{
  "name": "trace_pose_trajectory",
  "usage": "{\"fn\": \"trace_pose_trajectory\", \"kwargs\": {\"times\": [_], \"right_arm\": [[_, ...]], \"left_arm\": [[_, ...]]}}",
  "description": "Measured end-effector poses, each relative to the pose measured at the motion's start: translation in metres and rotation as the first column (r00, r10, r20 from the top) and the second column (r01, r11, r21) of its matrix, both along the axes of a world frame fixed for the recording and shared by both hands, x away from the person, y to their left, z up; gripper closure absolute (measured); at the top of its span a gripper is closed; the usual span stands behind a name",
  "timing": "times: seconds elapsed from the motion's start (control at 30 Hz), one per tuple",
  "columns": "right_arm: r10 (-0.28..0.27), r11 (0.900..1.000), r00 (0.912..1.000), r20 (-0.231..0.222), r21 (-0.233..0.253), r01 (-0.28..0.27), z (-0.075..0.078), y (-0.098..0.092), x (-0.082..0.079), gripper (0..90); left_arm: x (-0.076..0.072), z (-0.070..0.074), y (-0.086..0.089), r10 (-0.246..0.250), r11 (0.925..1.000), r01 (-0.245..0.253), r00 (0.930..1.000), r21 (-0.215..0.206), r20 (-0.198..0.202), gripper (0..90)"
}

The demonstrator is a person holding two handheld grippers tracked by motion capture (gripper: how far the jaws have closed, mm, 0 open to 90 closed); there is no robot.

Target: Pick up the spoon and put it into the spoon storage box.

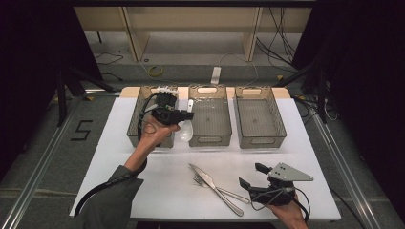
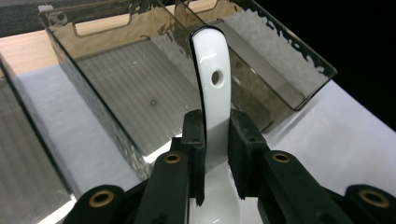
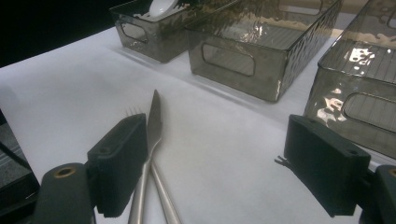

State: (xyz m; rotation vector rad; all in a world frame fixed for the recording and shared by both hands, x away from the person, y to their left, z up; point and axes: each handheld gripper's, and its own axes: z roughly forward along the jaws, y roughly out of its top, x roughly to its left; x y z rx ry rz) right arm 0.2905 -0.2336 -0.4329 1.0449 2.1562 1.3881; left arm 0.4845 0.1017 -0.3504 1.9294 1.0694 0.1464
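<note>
My left gripper (image 1: 190, 116) is shut on the handle of a white ceramic spoon (image 1: 185, 130), held in the air over the gap between the left bin (image 1: 136, 121) and the middle bin (image 1: 210, 138). In the left gripper view the spoon (image 2: 214, 88) stands up between the jaws (image 2: 217, 140), its handle tip pointing over the middle bin (image 2: 116, 79). A knife (image 1: 215, 187) and a fork (image 1: 198, 180) lie crossed on the white table near the front. My right gripper (image 1: 252, 174) is open just right of them; its left jaw sits beside the knife (image 3: 153, 122).
Three smoky clear plastic bins stand in a row at the back of the table; the right bin (image 1: 260, 138) and the middle one look empty. The white table sheet (image 1: 119, 167) has free room at the front left. Shelving and cables lie beyond the table.
</note>
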Motion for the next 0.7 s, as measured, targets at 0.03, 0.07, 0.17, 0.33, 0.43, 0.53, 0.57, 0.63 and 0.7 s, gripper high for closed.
{"fn": "trace_pose_trajectory", "kwargs": {"times": [0.03, 0.07, 0.17, 0.33, 0.43, 0.53, 0.57, 0.63, 0.7], "right_arm": [[0.000, 1.000, 1.0000, -0.001, 0.000, 0.000, 0.000, 0.000, 0.000, 22.8], [0.000, 1.000, 1.0000, 0.000, 0.001, 0.000, 0.000, 0.000, 0.000, 22.8], [0.000, 1.000, 1.0000, 0.001, 0.004, 0.000, 0.000, -0.001, 0.000, 22.8], [0.001, 1.000, 1.0000, 0.000, 0.005, -0.001, 0.001, -0.002, 0.000, 22.8], [0.004, 1.000, 1.0000, 0.002, 0.005, -0.004, 0.001, -0.002, -0.001, 22.8], [0.004, 1.000, 1.0000, 0.002, 0.009, -0.004, 0.001, -0.002, -0.001, 22.8], [0.005, 1.000, 1.0000, 0.002, 0.009, -0.005, 0.001, -0.002, -0.001, 22.8], [0.006, 1.000, 1.0000, 0.001, 0.008, -0.006, 0.001, -0.002, -0.001, 22.8], [0.006, 1.000, 1.0000, 0.002, 0.007, -0.006, 0.001, -0.001, -0.001, 22.8]], "left_arm": [[0.003, 0.001, -0.002, 0.000, 1.0000, 0.000, 1.0000, -0.004, 0.002, 77.3], [0.005, 0.002, -0.004, 0.005, 0.9999, -0.005, 1.0000, -0.010, 0.002, 77.4], [0.013, 0.003, -0.011, 0.014, 0.9999, -0.014, 0.9999, -0.010, 0.006, 77.8], [0.026, -0.001, -0.021, 0.029, 0.9993, -0.029, 0.9996, -0.022, 0.000, 78.5], [0.032, -0.005, -0.025, 0.045, 0.9989, -0.045, 0.9990, -0.013, -0.009, 78.8], [0.037, -0.009, -0.026, 0.057, 0.9983, -0.057, 0.9983, -0.011, -0.016, 79.3], [0.038, -0.010, -0.026, 0.059, 0.9982, -0.060, 0.9981, -0.010, -0.016, 79.5], [0.039, -0.012, -0.026, 0.062, 0.9981, -0.062, 0.9980, -0.006, -0.017, 80.0], [0.040, -0.013, -0.026, 0.066, 0.9978, -0.066, 0.9977, -0.008, -0.017, 80.7]]}}
